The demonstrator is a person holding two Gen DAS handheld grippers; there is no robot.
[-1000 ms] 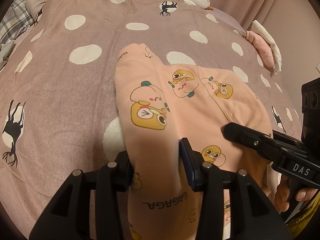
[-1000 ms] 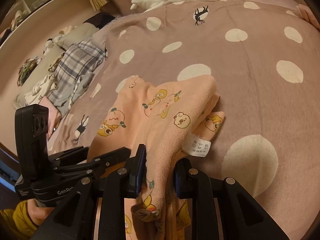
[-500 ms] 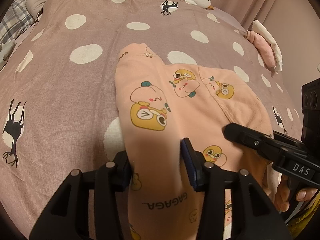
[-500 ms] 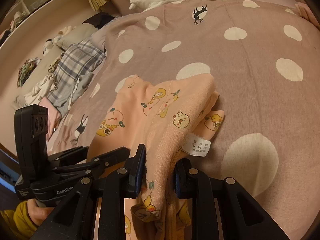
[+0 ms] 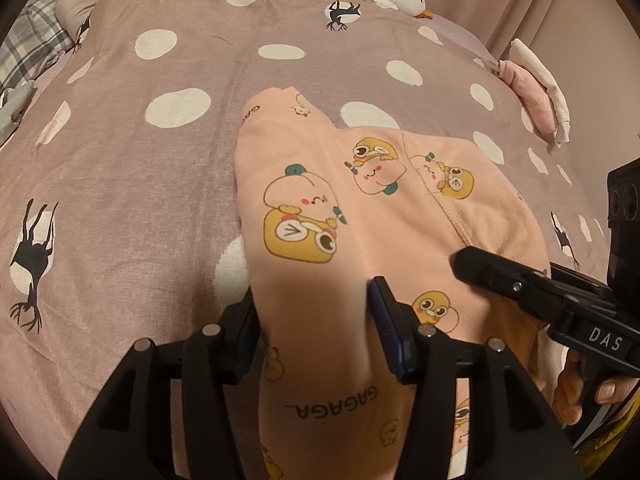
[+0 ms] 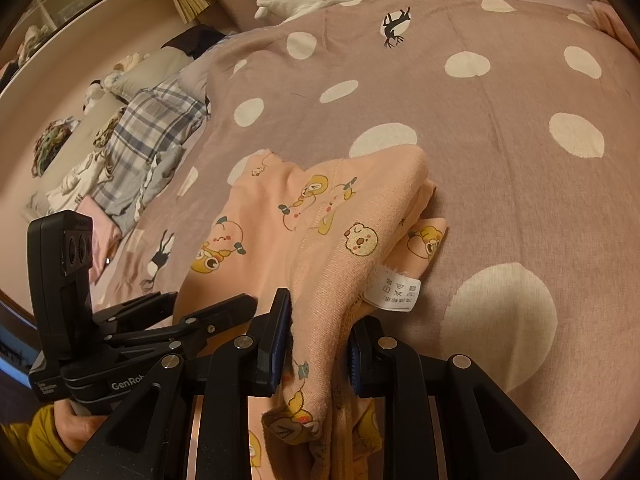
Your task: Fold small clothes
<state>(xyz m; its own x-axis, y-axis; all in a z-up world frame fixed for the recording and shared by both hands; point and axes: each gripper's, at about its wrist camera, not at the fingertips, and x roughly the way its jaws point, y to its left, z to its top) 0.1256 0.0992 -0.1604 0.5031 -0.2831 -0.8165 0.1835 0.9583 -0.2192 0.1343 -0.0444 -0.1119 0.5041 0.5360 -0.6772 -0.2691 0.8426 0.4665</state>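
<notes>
Where it lies on the polka-dot bedspread [image 5: 120, 184], the peach cartoon-print garment [image 5: 360, 208] carries "GAGAGA" lettering near the left gripper [image 5: 314, 322], and a white care label [image 6: 394, 288] hangs from its folded edge in the right wrist view. Its long folded leg runs away from the left camera toward the bed's far end. The left gripper's jaws have just been opening, the leg between them. The right gripper [image 6: 320, 328] pinches a bunched edge; its body reads "DAS", the left's "GenRob".
</notes>
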